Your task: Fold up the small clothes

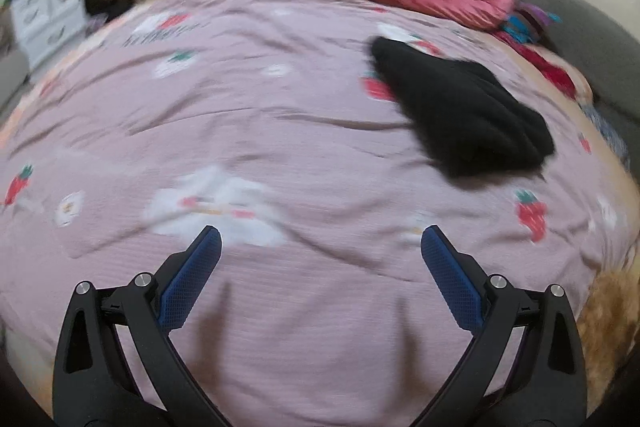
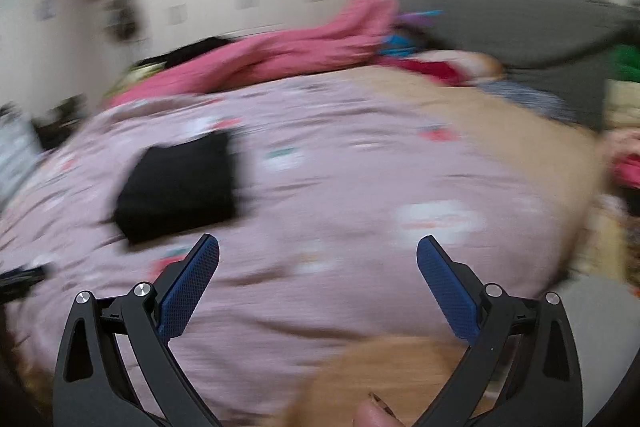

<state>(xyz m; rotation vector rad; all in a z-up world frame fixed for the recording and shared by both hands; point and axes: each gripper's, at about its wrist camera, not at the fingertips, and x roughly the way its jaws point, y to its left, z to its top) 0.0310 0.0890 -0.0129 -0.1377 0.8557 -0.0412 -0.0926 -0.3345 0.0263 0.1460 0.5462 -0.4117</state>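
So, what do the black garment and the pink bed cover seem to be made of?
Black garment: probably soft matte knit or fleece; fuzzy edges, no shine, though blur hides detail. Pink bed cover: looks like thin printed woven fabric, maybe cotton; fine wrinkles, matte.

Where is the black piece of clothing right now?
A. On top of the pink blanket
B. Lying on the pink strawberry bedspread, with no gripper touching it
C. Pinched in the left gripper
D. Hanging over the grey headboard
B: the black garment lies flat on the pink strawberry bedspread, while the left gripper and right gripper are both open and empty.
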